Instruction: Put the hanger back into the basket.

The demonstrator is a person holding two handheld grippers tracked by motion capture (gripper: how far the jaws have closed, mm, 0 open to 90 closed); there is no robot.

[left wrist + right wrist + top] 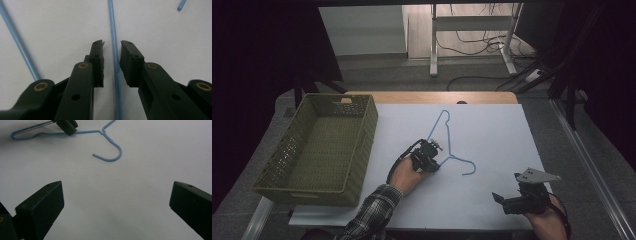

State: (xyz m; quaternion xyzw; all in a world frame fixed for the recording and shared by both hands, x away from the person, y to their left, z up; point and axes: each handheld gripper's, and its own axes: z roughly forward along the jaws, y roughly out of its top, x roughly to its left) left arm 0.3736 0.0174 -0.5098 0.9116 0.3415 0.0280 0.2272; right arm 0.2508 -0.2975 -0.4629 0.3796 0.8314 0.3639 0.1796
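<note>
A light-blue wire hanger (447, 131) lies flat on the white table (497, 130), its hook toward the near side. My left gripper (433, 151) is down over one of its arms. In the left gripper view the thin blue wire (113, 30) runs straight between the two pads, with a narrow gap on each side, so my left gripper (112, 43) is open and straddles it. My right gripper (507, 189) rests near the table's front right corner, apart from the hanger. In the right gripper view my right gripper (116, 195) has wide jaws with bare table between them, and the hanger's hook (111, 157) lies ahead.
A green woven basket (307, 107) stands on the left part of the table and looks unfilled. A second arm of the hanger (17, 42) crosses the left gripper view. Beyond the table's far edge are a white desk frame and loose cables on the floor.
</note>
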